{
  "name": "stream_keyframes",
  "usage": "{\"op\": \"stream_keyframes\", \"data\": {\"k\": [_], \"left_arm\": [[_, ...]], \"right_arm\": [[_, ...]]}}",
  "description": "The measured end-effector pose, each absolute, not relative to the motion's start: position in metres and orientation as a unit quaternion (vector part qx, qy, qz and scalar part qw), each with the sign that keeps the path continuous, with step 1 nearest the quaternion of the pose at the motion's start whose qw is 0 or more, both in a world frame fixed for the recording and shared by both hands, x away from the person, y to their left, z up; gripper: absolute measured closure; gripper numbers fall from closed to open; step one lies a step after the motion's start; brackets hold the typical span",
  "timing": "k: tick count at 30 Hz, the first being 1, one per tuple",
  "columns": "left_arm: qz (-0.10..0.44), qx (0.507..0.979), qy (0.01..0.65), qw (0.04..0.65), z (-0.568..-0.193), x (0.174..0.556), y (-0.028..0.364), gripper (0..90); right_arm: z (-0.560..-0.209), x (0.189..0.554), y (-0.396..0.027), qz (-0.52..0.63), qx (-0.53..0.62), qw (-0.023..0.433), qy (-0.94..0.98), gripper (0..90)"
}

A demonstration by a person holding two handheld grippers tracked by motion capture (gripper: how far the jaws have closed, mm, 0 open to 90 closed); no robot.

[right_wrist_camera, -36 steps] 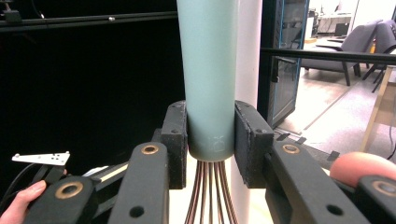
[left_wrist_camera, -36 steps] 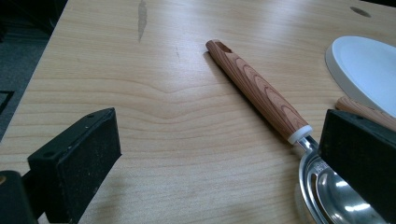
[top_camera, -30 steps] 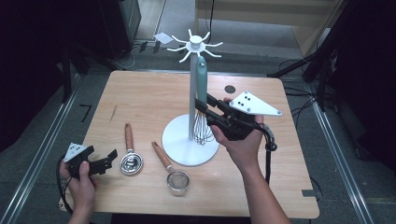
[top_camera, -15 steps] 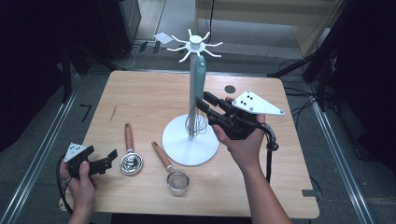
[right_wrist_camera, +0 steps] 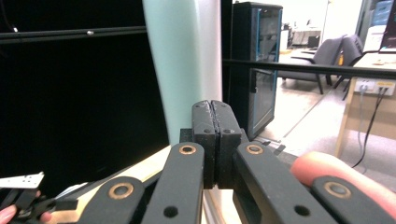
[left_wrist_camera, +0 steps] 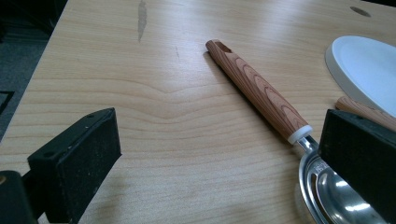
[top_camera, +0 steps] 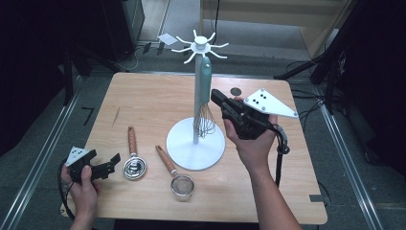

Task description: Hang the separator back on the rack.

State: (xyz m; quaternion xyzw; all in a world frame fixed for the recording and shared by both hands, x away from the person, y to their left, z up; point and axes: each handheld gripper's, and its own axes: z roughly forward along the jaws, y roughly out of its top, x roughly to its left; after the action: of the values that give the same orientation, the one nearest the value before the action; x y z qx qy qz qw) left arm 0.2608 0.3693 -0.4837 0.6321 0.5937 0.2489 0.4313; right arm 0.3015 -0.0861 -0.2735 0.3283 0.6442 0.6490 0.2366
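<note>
A teal-handled whisk (top_camera: pixel 205 82) hangs from a hook of the white utensil stand (top_camera: pixel 195 146) at mid table. My right gripper (top_camera: pixel 215 96) sits just right of the handle. Its jaws have just been closing and now stand shut with nothing between them. In the right gripper view the joined pads (right_wrist_camera: pixel 215 109) are in front of the teal handle (right_wrist_camera: pixel 184 65). My left gripper (top_camera: pixel 114 163) rests open at the front left, beside a steel spoon with a wooden handle (top_camera: pixel 133 158). In the left gripper view its fingertips (left_wrist_camera: pixel 224 140) flank bare table and the spoon's handle (left_wrist_camera: pixel 259 93).
A small strainer with a wooden handle (top_camera: pixel 178 181) lies in front of the stand's base. That handle (left_wrist_camera: pixel 369 116) and the base (left_wrist_camera: pixel 369 70) appear at right in the left gripper view. The table's front edge is close to the left hand.
The right gripper's jaws, apart earlier beside the whisk, are now together, and the gripper has risen slightly. The left hand has not moved.
</note>
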Motion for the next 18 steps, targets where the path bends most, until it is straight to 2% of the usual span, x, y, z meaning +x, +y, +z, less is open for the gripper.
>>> {"op": "stream_keyframes", "data": {"k": [18], "left_arm": [[0.247,0.633,0.593,0.432,-0.484,0.261,0.370,0.0]], "right_arm": [[-0.247,0.303,-0.078,0.686,0.311,0.270,0.600,90.0]]}}
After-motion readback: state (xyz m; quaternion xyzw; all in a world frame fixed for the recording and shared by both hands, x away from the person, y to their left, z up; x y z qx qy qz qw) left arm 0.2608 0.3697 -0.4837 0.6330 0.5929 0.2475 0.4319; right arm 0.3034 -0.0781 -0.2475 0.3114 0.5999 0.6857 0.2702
